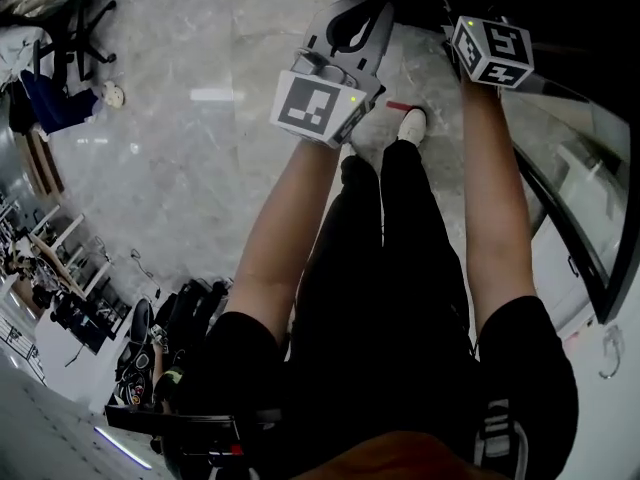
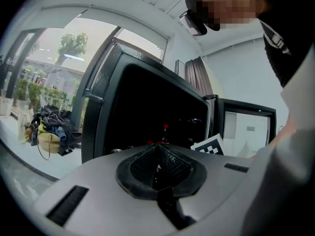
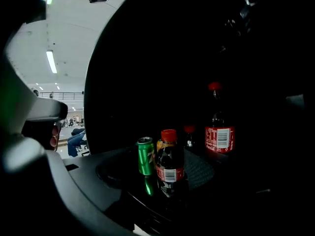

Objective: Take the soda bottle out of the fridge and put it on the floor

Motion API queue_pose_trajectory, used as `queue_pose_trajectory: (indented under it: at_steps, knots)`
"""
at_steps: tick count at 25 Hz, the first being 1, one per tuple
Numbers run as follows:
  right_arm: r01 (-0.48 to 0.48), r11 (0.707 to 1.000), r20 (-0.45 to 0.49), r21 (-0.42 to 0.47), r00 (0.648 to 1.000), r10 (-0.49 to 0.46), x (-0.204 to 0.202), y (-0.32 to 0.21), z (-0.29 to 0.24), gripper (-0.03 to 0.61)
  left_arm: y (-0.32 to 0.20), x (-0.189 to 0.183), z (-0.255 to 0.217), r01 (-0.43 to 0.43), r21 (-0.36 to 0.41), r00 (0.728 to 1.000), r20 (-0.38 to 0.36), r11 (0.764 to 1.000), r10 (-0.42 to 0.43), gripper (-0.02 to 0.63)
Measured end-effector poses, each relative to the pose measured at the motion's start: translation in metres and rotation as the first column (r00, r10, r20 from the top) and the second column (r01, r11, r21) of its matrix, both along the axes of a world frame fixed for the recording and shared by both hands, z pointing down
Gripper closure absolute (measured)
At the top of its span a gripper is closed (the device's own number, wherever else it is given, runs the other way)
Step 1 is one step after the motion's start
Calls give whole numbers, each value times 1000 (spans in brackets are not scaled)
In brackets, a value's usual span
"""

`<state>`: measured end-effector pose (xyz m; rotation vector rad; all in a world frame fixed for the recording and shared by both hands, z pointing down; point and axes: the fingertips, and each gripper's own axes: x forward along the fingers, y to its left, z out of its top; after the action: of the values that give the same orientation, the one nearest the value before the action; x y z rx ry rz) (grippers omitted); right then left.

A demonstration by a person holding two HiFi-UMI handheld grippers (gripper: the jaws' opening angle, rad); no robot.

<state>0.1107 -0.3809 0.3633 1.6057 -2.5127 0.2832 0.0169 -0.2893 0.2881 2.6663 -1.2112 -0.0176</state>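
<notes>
Reach-in step, nothing grabbed yet. The left gripper (image 2: pixel 158 154) has its jaws pinched together with nothing between them, aimed at the open fridge (image 2: pixel 98 117) from just outside. The right gripper (image 3: pixel 162 181) is at the fridge mouth, jaws spread wide and gripping nothing. The soda bottle (image 3: pixel 170 157) stands upright inside the fridge, right ahead of them. A green can (image 3: pixel 145 155) sits just beside it, and a taller red-capped bottle (image 3: pixel 219 132) is deeper in. Next, I'd guess: slide around the bottle without bumping the can, then squeeze.
</notes>
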Motion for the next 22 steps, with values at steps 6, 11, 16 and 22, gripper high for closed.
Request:
queue_pose_trajectory:
  at_steps: [6,11,16,22]
  knots:
    - [-17,1000,-18,-1,1000,16,-2,-26,17,293,-20,14,10,-14,51,999,35,999,13,609]
    - [-46,999,-47,-22,998,45,-1,-35,35,291,-29,17,14,-14,35,1000,4,999,14,609]
    - [-49,999,-82,2,995,49,2,-43,32,293,-33,18,18,-5,29,1000,9,1000,4,609]
    - [-30,1000,-86,10,996,31,0,-47,36,295,-30,11,27,13,25,1000,20,1000,-14,609]
